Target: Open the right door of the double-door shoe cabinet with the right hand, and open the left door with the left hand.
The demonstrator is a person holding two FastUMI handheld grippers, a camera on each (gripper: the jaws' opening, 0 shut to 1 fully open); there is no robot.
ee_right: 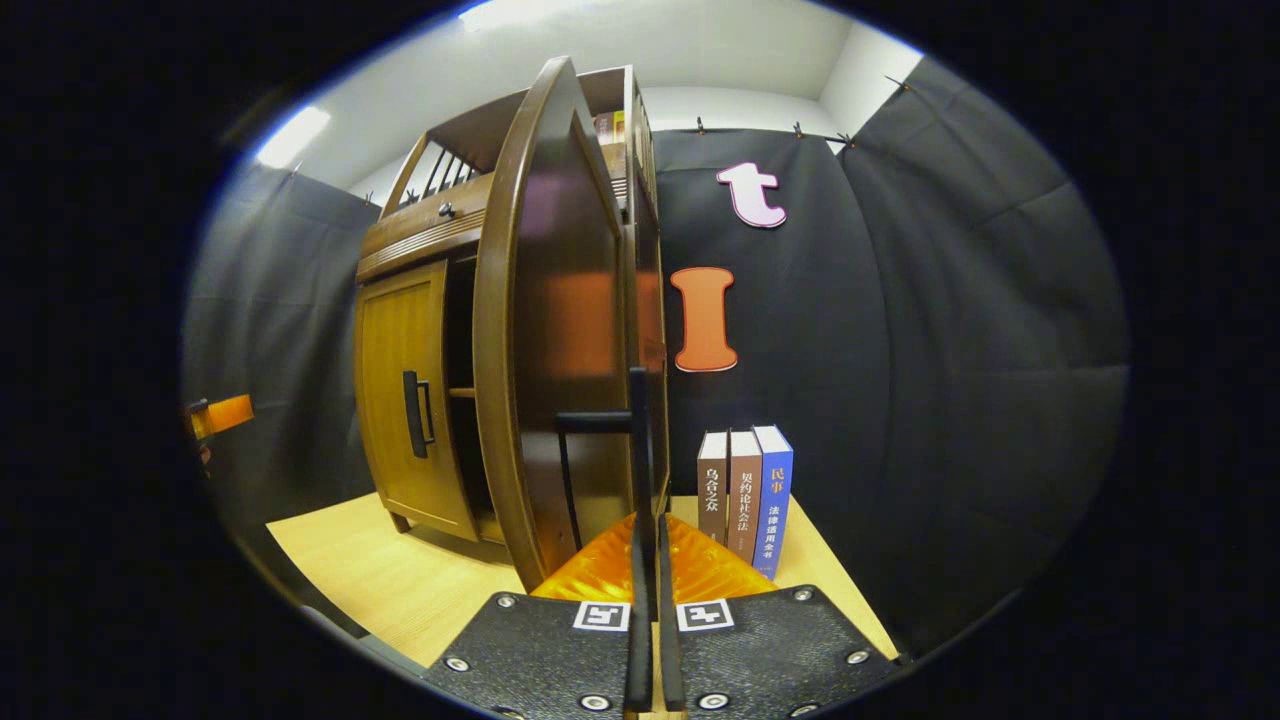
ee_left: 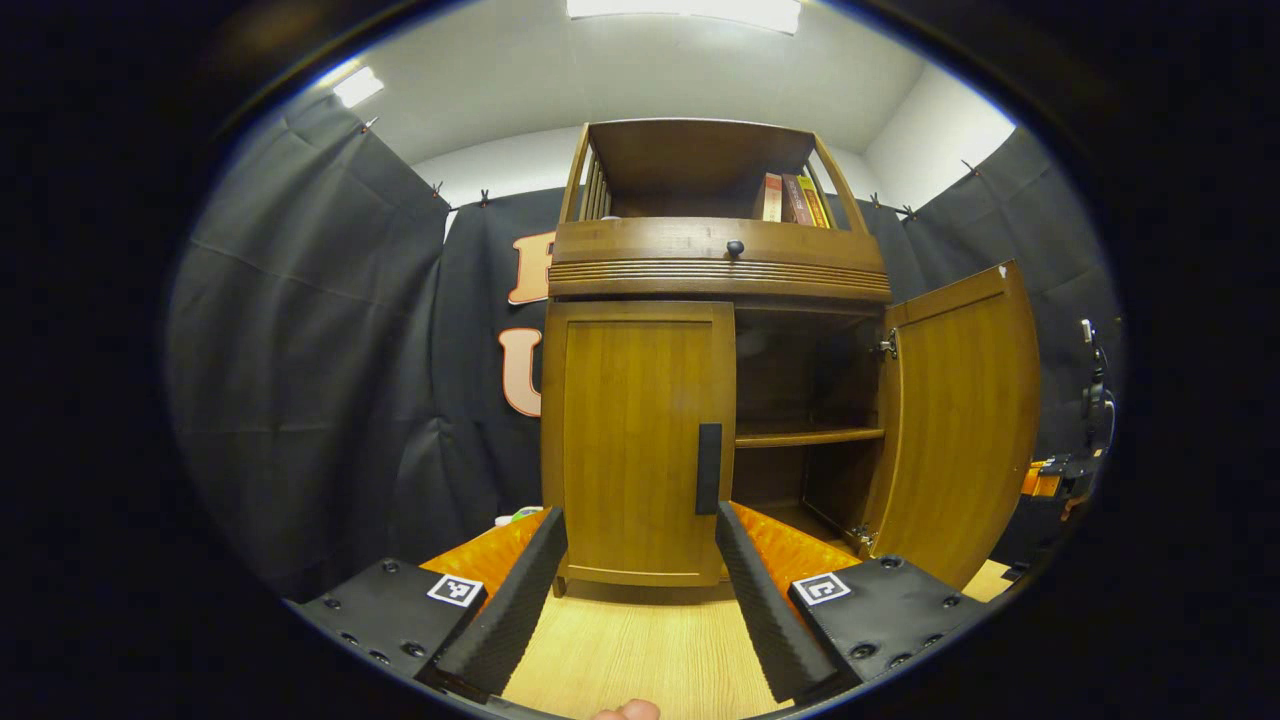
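One door of two stood open: right door swung wide, left door shut | right gripper pinched shut on right door's handle, dead ahead | left gripper spread wide, empty, left door's handle ahead between fingers, apart | risk: over-swing straining hinge; left fingers closing short of handle.

Brown wooden cabinet: right door swung open, left door closed.
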